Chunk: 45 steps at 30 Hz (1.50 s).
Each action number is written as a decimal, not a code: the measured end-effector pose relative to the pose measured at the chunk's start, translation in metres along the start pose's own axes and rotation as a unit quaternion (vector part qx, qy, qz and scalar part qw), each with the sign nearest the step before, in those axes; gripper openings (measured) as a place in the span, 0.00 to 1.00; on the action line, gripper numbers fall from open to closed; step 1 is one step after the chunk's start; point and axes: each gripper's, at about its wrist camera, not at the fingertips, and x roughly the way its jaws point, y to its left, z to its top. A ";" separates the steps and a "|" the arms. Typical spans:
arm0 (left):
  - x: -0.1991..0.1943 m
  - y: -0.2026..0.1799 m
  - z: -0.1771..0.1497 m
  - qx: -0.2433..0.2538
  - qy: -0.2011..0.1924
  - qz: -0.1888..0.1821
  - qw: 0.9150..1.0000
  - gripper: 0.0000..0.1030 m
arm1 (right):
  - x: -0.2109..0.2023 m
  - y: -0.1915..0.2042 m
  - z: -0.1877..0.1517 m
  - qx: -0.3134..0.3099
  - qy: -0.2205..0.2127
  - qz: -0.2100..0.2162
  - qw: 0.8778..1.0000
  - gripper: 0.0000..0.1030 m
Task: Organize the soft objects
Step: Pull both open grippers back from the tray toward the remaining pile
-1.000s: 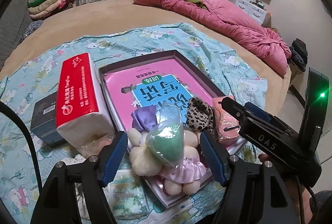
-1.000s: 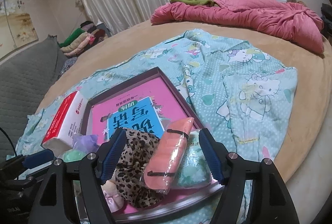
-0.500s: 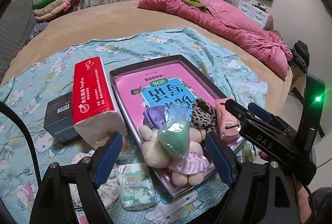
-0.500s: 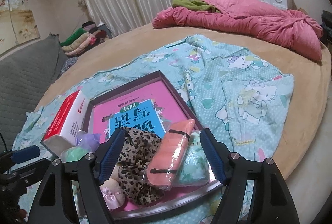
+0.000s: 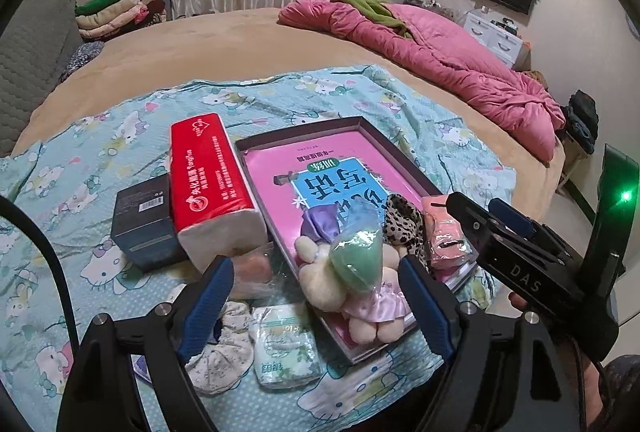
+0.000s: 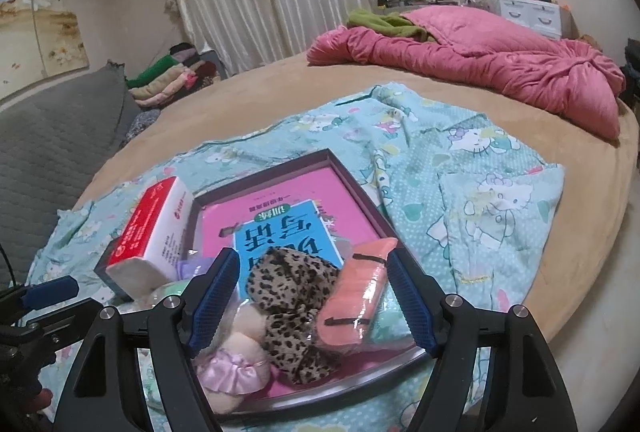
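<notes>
Soft objects mostly sit in the shallow tray (image 5: 404,156) on the bed: a plush toy (image 5: 332,284), a bagged green sponge (image 5: 356,256), a purple scrunchie (image 5: 320,224), a leopard-print scrunchie (image 6: 292,292) and a wrapped orange roll (image 6: 360,296). Judging by the layout, a tissue pack (image 5: 286,344), a pale scrunchie (image 5: 228,344) and a bagged peach item (image 5: 252,268) outside the tray remain. The left tool (image 5: 316,304), whose jaws have just been opening, is spread and empty; the right tool (image 6: 312,296) is spread too, gripping nothing. The peach item's identity is unclear, and something mint lies half hidden under the roll.
</notes>
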 end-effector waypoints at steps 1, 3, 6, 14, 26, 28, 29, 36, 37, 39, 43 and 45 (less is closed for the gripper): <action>-0.002 0.002 0.000 -0.001 -0.001 0.000 1.000 0.83 | -0.001 0.002 0.000 -0.001 -0.001 0.001 1.000 0.75; -0.005 0.005 -0.001 -0.003 -0.003 0.001 1.000 0.83 | -0.005 0.007 0.001 -0.005 -0.004 0.003 1.000 0.75; -0.010 0.010 -0.002 -0.007 -0.006 0.002 1.000 0.84 | -0.010 0.016 0.002 -0.016 -0.009 0.007 1.000 0.75; -0.023 0.031 -0.003 -0.025 -0.013 0.009 1.000 0.84 | -0.018 0.035 0.002 -0.046 -0.014 0.014 0.999 0.75; -0.036 0.058 -0.008 -0.045 -0.016 0.026 0.999 0.84 | -0.034 0.063 0.005 -0.086 -0.021 0.036 0.995 0.75; -0.037 0.062 -0.009 -0.047 -0.016 0.030 0.998 0.84 | -0.036 0.071 0.004 -0.097 -0.021 0.042 0.994 0.75; -0.037 0.063 -0.010 -0.048 -0.015 0.031 0.998 0.84 | -0.037 0.074 0.003 -0.102 -0.021 0.043 0.994 0.75; -0.039 0.077 -0.019 -0.061 -0.010 0.035 0.997 0.84 | -0.038 0.095 -0.004 -0.125 -0.009 0.063 0.990 0.75; -0.039 0.079 -0.020 -0.063 -0.010 0.035 0.997 0.84 | -0.037 0.098 -0.005 -0.129 -0.007 0.064 0.989 0.75; -0.039 0.086 -0.023 -0.069 -0.008 0.038 0.997 0.84 | -0.036 0.101 -0.007 -0.135 -0.004 0.066 0.989 0.75; -0.039 0.102 -0.027 -0.080 -0.004 0.043 0.996 0.84 | -0.035 0.108 -0.010 -0.144 0.000 0.068 0.987 0.75; -0.037 0.112 -0.029 -0.089 0.005 0.045 0.995 0.84 | -0.035 0.111 -0.012 -0.149 0.003 0.067 0.987 0.75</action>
